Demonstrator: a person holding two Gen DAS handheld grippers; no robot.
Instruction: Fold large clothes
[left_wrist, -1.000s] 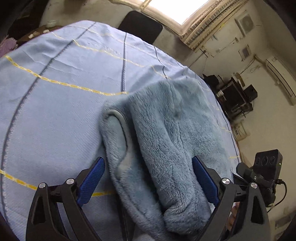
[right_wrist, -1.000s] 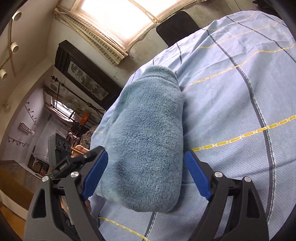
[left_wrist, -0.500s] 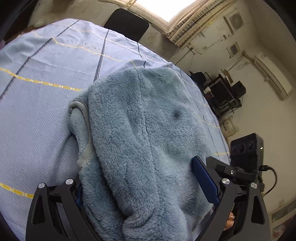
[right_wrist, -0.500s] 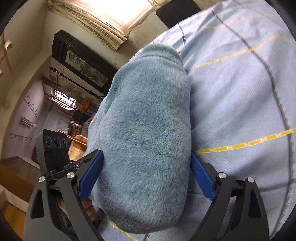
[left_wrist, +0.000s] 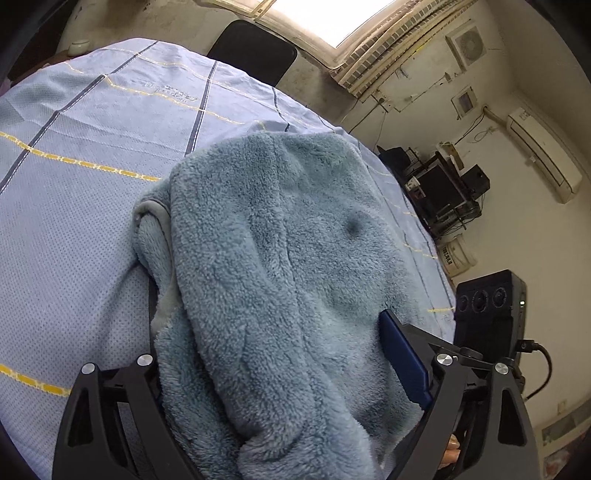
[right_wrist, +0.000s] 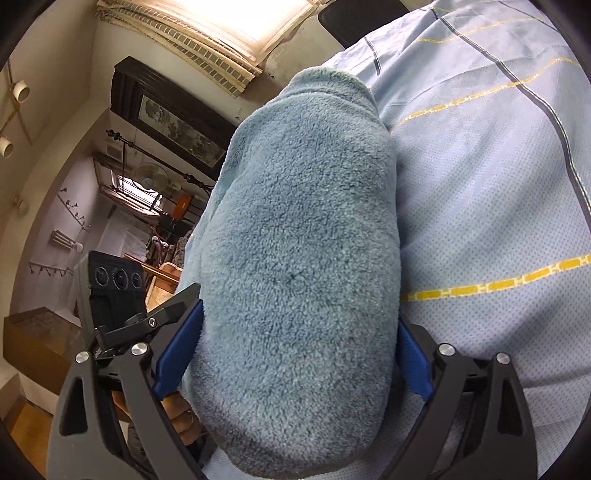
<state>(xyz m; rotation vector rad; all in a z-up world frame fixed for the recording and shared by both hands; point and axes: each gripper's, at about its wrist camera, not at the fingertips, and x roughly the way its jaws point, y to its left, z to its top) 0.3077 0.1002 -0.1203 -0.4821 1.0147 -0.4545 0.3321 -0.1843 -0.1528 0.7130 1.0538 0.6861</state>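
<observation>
A thick blue-grey fleece garment (left_wrist: 277, 258) lies folded in a long bundle on the pale blue checked bedsheet (left_wrist: 74, 221). My left gripper (left_wrist: 267, 306) straddles its near end with jaws wide apart, so it is open. The fleece covers its left pad, and the right pad (left_wrist: 402, 358) shows beside the pile. In the right wrist view the same garment (right_wrist: 303, 240) fills the gap of my right gripper (right_wrist: 299, 314), which is open with a blue pad (right_wrist: 177, 354) at either flank. The two grippers sit side by side at the bed's edge.
A black chair back (left_wrist: 255, 51) stands beyond the far edge of the bed under a bright window. The bed edge drops off past the garment toward a rack of electronics (left_wrist: 443, 188). A hand (right_wrist: 181, 417) holds the left tool (right_wrist: 110, 280).
Both grippers have moved forward and down over the garment. It now fills both gaps and hides the left gripper's left pad. The right jaws have spread a little.
</observation>
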